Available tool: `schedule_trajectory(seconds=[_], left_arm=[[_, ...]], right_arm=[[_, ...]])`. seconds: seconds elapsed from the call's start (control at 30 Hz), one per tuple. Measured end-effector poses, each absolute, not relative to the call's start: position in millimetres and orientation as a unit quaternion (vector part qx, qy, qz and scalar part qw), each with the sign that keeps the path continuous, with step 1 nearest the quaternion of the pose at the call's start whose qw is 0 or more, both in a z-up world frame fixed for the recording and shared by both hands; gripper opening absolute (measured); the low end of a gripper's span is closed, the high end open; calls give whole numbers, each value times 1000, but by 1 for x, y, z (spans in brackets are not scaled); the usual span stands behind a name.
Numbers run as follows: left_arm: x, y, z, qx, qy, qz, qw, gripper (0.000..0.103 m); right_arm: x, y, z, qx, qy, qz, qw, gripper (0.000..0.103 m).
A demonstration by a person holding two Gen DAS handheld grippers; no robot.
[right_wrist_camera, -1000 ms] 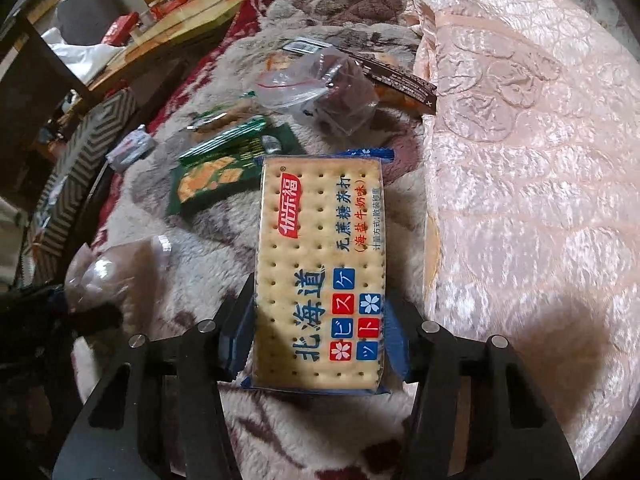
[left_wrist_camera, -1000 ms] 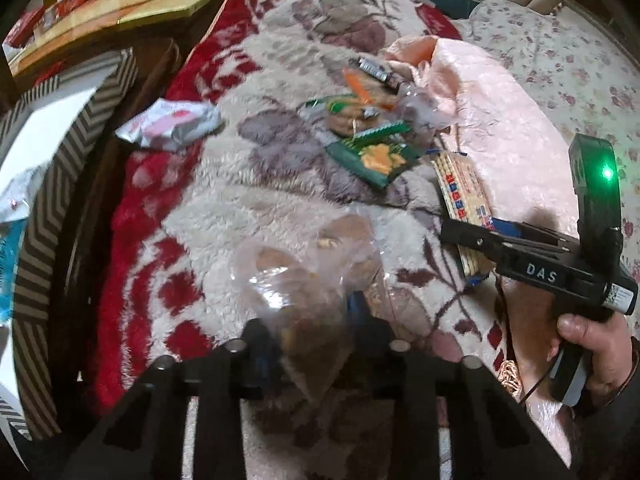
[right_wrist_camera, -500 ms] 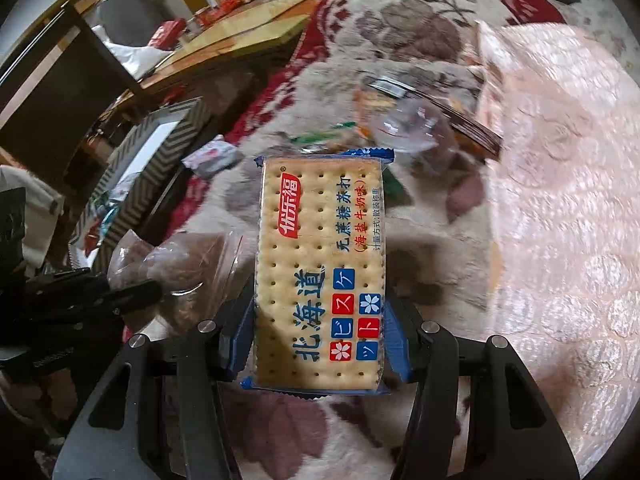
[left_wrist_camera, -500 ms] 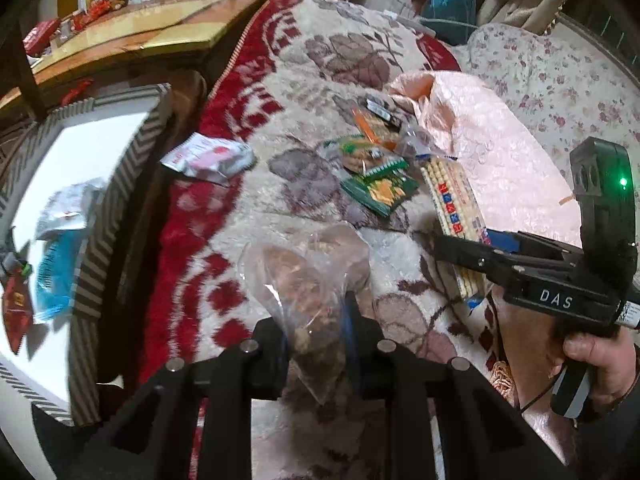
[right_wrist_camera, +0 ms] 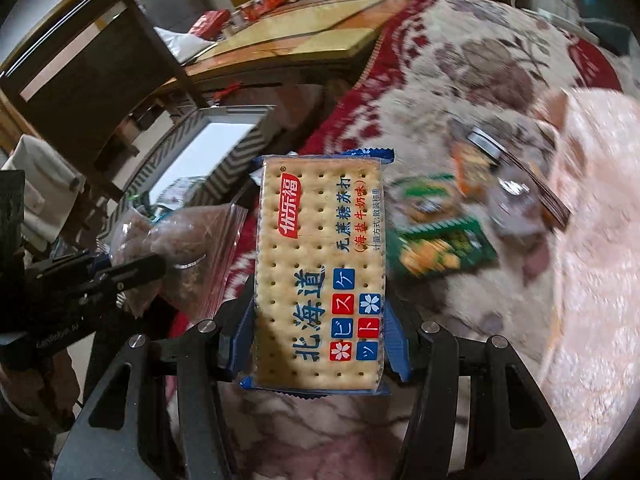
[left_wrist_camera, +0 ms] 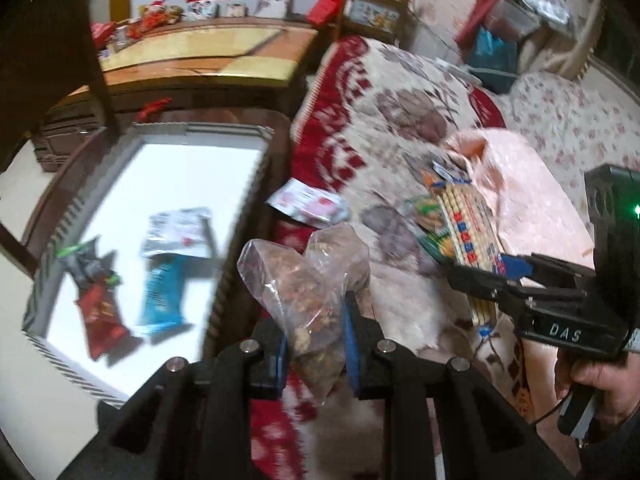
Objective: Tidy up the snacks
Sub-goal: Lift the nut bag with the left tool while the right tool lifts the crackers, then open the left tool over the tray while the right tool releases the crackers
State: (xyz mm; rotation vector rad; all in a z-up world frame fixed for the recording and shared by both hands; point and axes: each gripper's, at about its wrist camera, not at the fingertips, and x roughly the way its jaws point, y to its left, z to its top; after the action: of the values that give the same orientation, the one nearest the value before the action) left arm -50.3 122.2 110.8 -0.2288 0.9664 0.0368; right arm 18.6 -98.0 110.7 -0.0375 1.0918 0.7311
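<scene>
The left gripper [left_wrist_camera: 314, 336] pinches a clear bag of brown snacks [left_wrist_camera: 308, 280] above the blanket's [left_wrist_camera: 400, 120] edge. The right gripper [right_wrist_camera: 318, 344] clamps a tan, dotted cracker packet [right_wrist_camera: 320, 272] with blue ends. Farther left, a white tray [left_wrist_camera: 192, 176] holds red, blue and silver packets.

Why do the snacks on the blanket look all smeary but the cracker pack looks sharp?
Right wrist view: the cracker pack rides in the right gripper with the camera, so it stays sharp, while the green snack packet streaks with motion blur. Left wrist view: the tray blurs too; the clear bag is sharper.
</scene>
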Motion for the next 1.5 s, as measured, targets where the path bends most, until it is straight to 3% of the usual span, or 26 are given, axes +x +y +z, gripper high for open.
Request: schedule_trajectory(seconds=[0.83,1.5], left_arm=[[-61,267,112,-186,435,135,871,24],[-59,297,78,-204,455,170,850,24]], right_arm=[[28,55,135,-77,494,418,759,54],[48,144,106,-99,521,434,728,54]])
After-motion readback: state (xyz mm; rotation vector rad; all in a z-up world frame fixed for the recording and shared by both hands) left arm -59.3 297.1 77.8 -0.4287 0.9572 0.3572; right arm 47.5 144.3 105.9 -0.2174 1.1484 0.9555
